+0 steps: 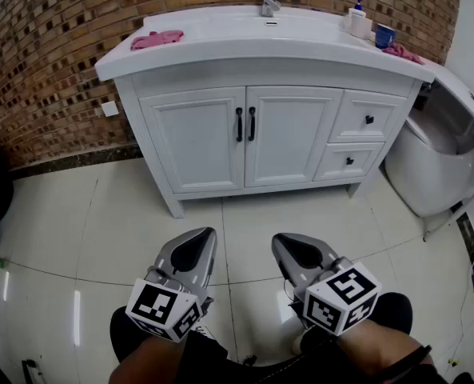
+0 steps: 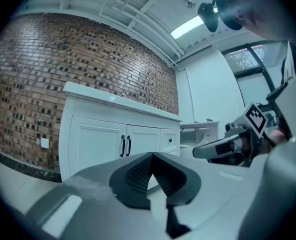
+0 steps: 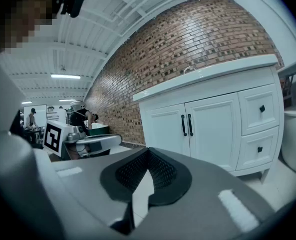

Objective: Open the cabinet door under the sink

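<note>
**Both Grippers Clenched, Clear of the Cabinet**

You held the left gripper point(image 1: 208, 234) and the right gripper point(image 1: 277, 239) side by side above the tiled floor point(image 1: 141, 214). Each had its jaws pressed together with nothing between them. The two cabinet doors point(image 1: 197, 138) under the sink point(image 1: 270, 24) stood closed, well apart from both grippers. Their black handles point(image 1: 239, 124) sat adjacent at the centre.

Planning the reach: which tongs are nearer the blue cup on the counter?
Right. The right tongs lie below-left of the blue cup; the left tongs lie farther left.
</note>
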{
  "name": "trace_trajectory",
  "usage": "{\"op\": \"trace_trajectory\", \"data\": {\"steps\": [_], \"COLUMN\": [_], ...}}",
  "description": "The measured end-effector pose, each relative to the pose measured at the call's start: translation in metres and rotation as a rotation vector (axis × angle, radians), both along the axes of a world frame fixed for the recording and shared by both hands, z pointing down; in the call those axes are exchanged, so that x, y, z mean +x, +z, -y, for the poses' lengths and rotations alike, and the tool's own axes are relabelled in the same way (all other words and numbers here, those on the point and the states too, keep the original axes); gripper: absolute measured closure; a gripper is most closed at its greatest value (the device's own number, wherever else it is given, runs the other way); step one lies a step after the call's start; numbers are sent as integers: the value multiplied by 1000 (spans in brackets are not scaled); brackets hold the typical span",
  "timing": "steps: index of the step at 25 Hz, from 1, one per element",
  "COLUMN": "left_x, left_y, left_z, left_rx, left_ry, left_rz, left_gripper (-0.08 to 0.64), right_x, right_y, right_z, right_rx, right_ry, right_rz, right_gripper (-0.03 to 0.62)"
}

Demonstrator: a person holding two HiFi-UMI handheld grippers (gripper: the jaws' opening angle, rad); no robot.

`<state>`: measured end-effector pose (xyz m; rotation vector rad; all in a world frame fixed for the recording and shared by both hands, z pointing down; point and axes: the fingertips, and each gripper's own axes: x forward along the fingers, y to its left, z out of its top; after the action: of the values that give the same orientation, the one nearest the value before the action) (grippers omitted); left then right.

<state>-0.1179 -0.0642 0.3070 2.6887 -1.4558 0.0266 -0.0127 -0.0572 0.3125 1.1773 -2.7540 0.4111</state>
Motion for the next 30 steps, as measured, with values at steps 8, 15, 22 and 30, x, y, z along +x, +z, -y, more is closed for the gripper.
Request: {"op": "trace_trajectory", "data": {"steps": [8, 15, 22, 30], "left_x": [8, 9, 3, -11], "left_y": [-14, -15, -32, 8], "left_z": [55, 99, 153, 201], "left_rx": [-42, -44, 48, 39], "left_ry": [47, 38, 18, -79], "left_rz": [-121, -79, 36, 65], "left_gripper": [557, 557, 557, 557], "right_x": [-8, -8, -5, 3], "right_y": [-16, -17, -4, 19], "right_z": [63, 119, 199, 257], "right_rx": [131, 200, 235, 175], "right_ry": [31, 56, 175, 243], "right_rz": [-84, -214, -242, -174], "right_gripper": [584, 584, 584, 566]}}
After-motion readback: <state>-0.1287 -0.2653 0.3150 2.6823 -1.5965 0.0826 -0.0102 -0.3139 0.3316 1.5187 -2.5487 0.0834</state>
